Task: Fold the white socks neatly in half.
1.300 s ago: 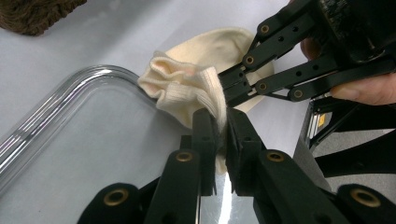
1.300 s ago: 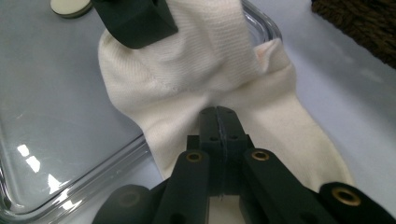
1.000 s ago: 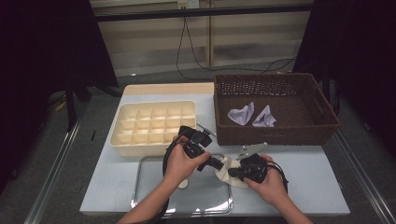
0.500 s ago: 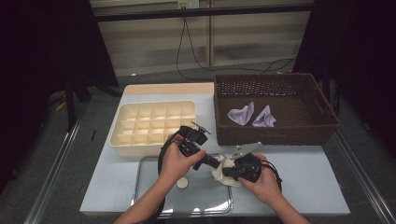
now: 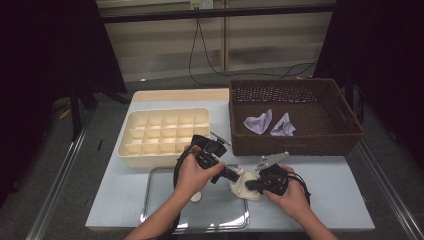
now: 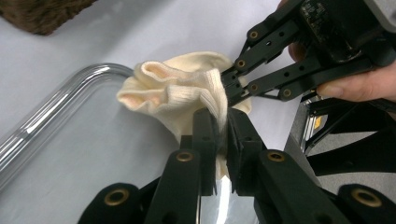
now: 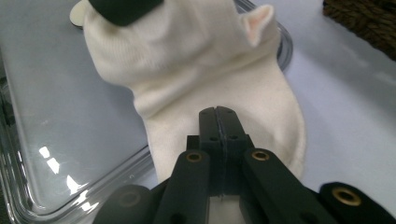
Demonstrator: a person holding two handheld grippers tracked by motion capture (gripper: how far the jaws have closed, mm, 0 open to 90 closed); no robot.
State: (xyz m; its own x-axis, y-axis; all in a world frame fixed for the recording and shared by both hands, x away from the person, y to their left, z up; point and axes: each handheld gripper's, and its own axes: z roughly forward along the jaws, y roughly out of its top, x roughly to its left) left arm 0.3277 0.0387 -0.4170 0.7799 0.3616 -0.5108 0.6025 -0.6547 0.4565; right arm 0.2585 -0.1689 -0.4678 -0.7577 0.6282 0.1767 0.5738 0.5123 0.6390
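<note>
Not much changed over the last second, honestly. The table (image 5: 125, 200), the brown wicker basket (image 5: 295, 145) with two lilac cloths (image 5: 259, 121) up beyond the right gripper, and the cream divided box (image 5: 165, 111) just past the left gripper sat exactly where they had been. The clear tray (image 5: 165, 200) stayed under and in front of the left hand (image 5: 195, 172) too. The cream sock (image 5: 244, 186) was still strung between the two tools, draped over the tray's right edge, and both hands had barely shifted. The left gripper (image 6: 223, 126) was pinching a ribbed fold of the sock (image 6: 187, 88), jaws nearly together with fabric squeezed between them. The right gripper (image 7: 217, 114) had its jaws pressed tight. From the left gripper view it looked like it was nipping a thin bit of the sock's far side, though its own view made that hard to confirm. A small pale disc (image 5: 195, 197) lay on the tray by the left wrist. My read: both grips held, so the fold or roll was mid-way and nothing was box-ready yet.
</note>
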